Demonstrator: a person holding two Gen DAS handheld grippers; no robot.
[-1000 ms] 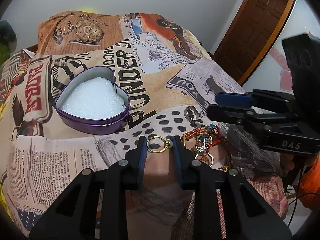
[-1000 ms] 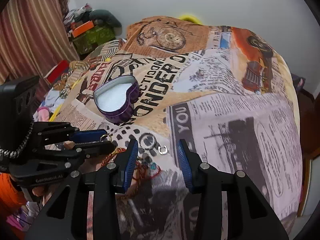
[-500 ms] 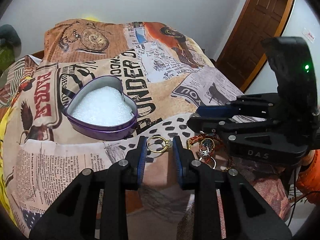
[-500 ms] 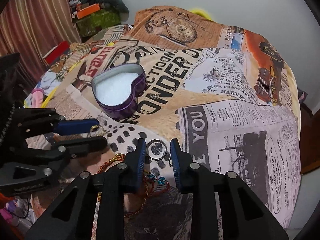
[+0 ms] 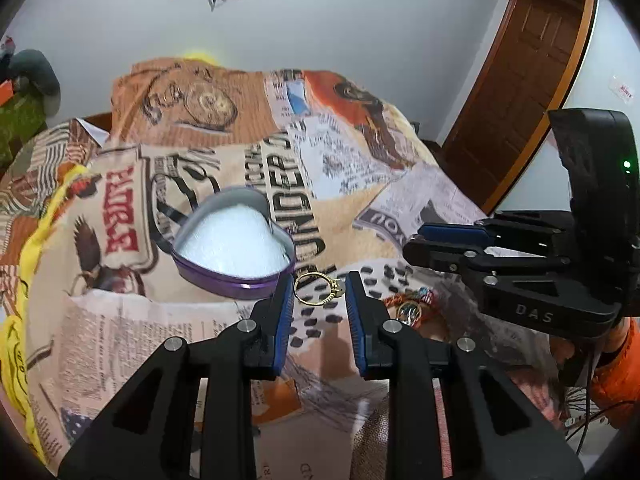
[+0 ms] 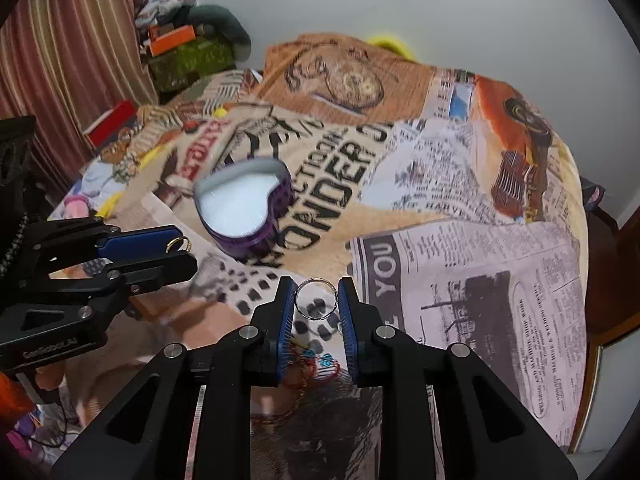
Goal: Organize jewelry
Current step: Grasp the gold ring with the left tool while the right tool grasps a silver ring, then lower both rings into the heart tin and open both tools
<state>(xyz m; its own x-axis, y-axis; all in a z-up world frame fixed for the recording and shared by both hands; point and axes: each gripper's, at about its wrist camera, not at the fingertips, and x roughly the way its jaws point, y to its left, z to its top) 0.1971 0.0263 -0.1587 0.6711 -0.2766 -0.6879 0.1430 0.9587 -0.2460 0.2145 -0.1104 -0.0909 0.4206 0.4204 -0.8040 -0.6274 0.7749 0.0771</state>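
Observation:
My left gripper (image 5: 319, 290) is shut on a gold ring (image 5: 318, 289) and holds it above the cloth, just right of the purple heart-shaped tin (image 5: 234, 246) with white lining. My right gripper (image 6: 317, 298) is shut on a silver ring (image 6: 317, 298), also lifted off the cloth. The tin shows in the right wrist view (image 6: 244, 208) too, ahead and to the left. The left gripper with the gold ring (image 6: 179, 243) appears at the left of that view. A red and gold bracelet with a charm (image 5: 410, 308) lies on the cloth under the right gripper (image 5: 416, 240).
The table is covered by a newspaper-print cloth (image 6: 460, 240). A red thread bracelet with blue beads (image 6: 316, 364) lies between my right fingers' bases. Clutter and a striped curtain (image 6: 80, 60) stand at the far left. A wooden door (image 5: 532, 80) is at the right.
My right gripper closed on the silver ring and lifted it. My left gripper rose with the gold ring and moved closer to the tin.

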